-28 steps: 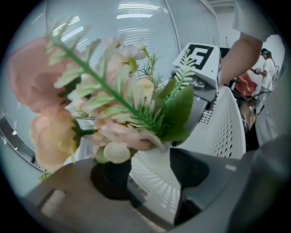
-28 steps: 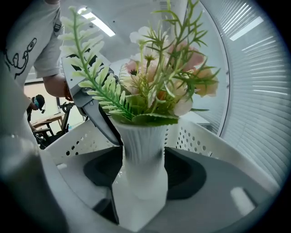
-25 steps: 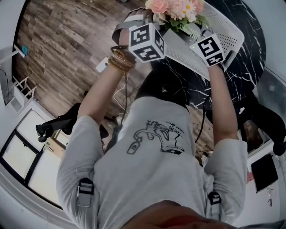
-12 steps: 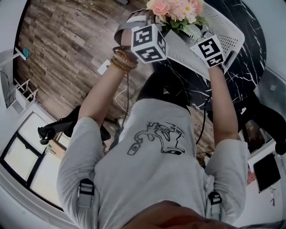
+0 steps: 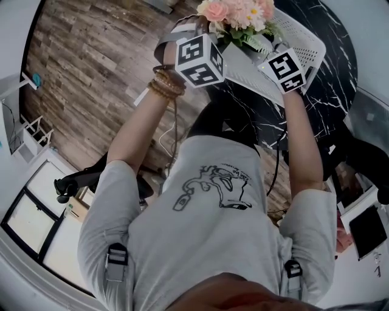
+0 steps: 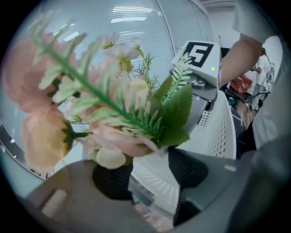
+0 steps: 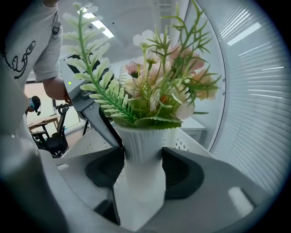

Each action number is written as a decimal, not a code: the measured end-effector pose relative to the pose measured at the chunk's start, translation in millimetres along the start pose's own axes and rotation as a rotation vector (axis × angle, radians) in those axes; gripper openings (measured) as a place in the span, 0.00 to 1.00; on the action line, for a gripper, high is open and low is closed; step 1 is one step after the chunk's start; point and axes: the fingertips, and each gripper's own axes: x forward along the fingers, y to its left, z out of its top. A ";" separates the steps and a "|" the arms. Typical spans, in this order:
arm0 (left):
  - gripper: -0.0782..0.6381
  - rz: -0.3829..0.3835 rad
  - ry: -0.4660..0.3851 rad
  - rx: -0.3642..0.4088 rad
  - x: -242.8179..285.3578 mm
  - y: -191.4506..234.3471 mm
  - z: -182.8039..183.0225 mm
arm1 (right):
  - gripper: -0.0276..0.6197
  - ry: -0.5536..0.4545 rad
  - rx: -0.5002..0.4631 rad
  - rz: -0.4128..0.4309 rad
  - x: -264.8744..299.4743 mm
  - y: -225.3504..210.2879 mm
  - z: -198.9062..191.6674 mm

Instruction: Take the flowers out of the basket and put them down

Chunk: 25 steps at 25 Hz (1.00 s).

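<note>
1. little has moved since the earlier frame: the flowers [image 5: 238, 13] sit at the same spot over the basket [image 5: 304, 45], and the left gripper [image 6: 148, 170] has narrowed its jaws slightly.
2. flowers stand in a white vase [image 7: 138, 136], seemingly inside the basket, not yet out.
3. right gripper [image 7: 143, 170] pinches the vase neck, a pad on each side.
4. left gripper is spread, blooms at its tips, nothing clamped.
5. left to do: lift out, set down, likely on the table [image 5: 334, 85].
</note>
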 end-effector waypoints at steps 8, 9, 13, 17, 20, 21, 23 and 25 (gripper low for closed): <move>0.44 0.023 -0.033 0.035 -35.9 15.1 33.7 | 0.45 -0.032 0.003 -0.042 -29.5 -7.0 41.3; 0.44 0.023 -0.037 0.038 -40.3 16.7 38.1 | 0.45 -0.035 0.002 -0.047 -33.6 -7.8 46.3; 0.43 0.027 -0.062 0.052 -58.6 22.0 57.8 | 0.45 -0.050 -0.001 -0.066 -51.8 -10.6 66.4; 0.43 0.043 -0.075 0.077 -79.9 23.3 76.7 | 0.45 -0.063 0.003 -0.083 -71.3 -8.5 86.5; 0.43 0.055 -0.081 0.105 -96.0 24.9 92.4 | 0.45 -0.072 0.001 -0.094 -86.7 -8.0 101.7; 0.43 0.060 -0.082 0.116 -101.8 25.2 97.5 | 0.45 -0.076 0.001 -0.095 -91.8 -7.4 107.1; 0.43 0.074 -0.083 0.138 -113.4 25.6 107.2 | 0.45 -0.083 0.003 -0.097 -101.7 -5.8 117.2; 0.43 0.089 -0.085 0.152 -123.2 26.7 116.2 | 0.45 -0.088 -0.002 -0.103 -110.9 -5.2 126.8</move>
